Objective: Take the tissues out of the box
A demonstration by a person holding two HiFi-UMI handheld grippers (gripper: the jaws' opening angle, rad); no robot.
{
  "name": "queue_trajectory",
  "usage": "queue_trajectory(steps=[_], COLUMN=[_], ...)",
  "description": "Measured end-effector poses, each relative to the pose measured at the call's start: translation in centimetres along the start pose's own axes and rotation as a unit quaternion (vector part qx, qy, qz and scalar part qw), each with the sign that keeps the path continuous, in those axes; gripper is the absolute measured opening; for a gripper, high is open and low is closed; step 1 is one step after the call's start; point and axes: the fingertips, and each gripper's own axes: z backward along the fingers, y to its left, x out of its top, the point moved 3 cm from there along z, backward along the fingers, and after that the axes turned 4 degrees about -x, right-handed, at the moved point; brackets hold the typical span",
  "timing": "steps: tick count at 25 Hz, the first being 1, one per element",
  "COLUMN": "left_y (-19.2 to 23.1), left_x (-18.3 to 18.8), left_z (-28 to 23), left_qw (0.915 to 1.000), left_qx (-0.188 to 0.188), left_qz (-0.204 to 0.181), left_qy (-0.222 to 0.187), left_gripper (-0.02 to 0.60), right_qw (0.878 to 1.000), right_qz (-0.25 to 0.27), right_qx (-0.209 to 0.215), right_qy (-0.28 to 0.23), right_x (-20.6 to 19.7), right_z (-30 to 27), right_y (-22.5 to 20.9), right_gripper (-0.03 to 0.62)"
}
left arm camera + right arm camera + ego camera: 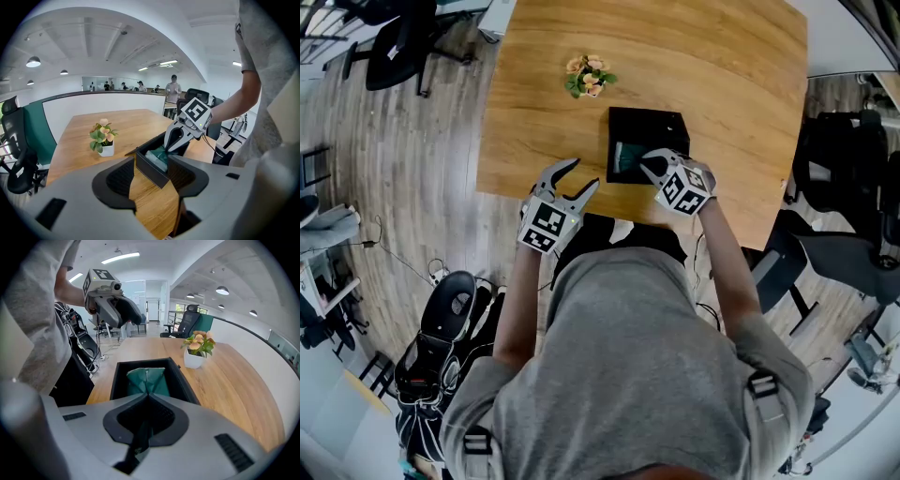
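The left hand-held gripper (581,176) hangs released, jaws apart, over the surface's (712,56) near edge. A plant (589,77) stands beyond it. To the right, the box (649,120) holds the tissue (628,157), pinched by the clenched right hand-held gripper (649,165).

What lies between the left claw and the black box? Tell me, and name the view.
Only bare wooden tabletop. The left gripper view shows it between the open left claw and the near corner of the box.
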Motion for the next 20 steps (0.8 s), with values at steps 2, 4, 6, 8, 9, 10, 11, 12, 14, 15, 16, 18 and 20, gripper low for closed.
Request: queue_trajectory(steps=[2,4,6,8,9,10,11,12,14,15,16,18,20], left_y=[0.0,-0.1,-0.1,-0.2,-0.2,-0.4,-0.5,-0.6,-0.9,-1.0,-1.1,-1.3,-1.5], left_x=[0.1,0.2,0.5,0.8,1.0,1.2,1.5,1.7,2.0,2.1,2.2,2.3,2.3], left_z=[0.0,0.2,0.3,0.5,0.5,0.6,0.6,0.7,0.9,1.0,1.2,1.4,1.7], left_qw=[1.0000,1.0000,0.9999,0.9998,0.9998,0.9997,0.9996,0.9994,0.9990,0.9988,0.9987,0.9984,0.9981], left_qx=[-0.001,-0.003,-0.004,-0.005,-0.006,-0.007,-0.009,-0.011,-0.015,-0.017,-0.018,-0.020,-0.021], left_qz=[-0.003,-0.007,-0.010,-0.014,-0.017,-0.020,-0.023,-0.027,-0.036,-0.039,-0.042,-0.047,-0.050], left_qy=[-0.001,-0.003,-0.006,-0.009,-0.010,-0.013,-0.016,-0.019,-0.023,-0.023,-0.024,-0.026,-0.029], left_gripper=[0.238,0.238,0.238,0.238,0.238,0.238,0.238,0.238,0.238,0.238,0.238,0.238,0.238], right_qw=[1.000,1.000,1.000,1.000,0.999,0.999,0.999,0.999,0.998,0.998,0.998,0.997,0.997], right_qz=[0.007,0.012,0.012,0.011,0.012,0.013,0.014,0.015,0.018,0.019,0.021,0.022,0.022], right_qx=[-0.004,-0.010,-0.018,-0.027,-0.031,-0.036,-0.041,-0.046,-0.055,-0.059,-0.062,-0.069,-0.075], right_qy=[0.003,0.003,0.000,-0.003,-0.004,-0.006,-0.007,-0.008,-0.009,-0.009,-0.009,-0.009,-0.009], right_x=[0.0,0.2,0.5,0.9,1.1,1.2,1.3,1.4,1.8,2.0,2.2,2.4,2.6], right_z=[0.2,0.5,0.9,1.5,1.8,2.1,2.4,2.6,3.0,3.2,3.4,3.9,4.3], right_y=[0.0,0.0,-0.2,-0.3,-0.4,-0.5,-0.5,-0.6,-0.7,-0.6,-0.6,-0.5,-0.3], right_gripper=[0.008,0.008,0.008,0.008,0.008,0.008,0.008,0.008,0.008,0.008,0.008,0.008,0.008])
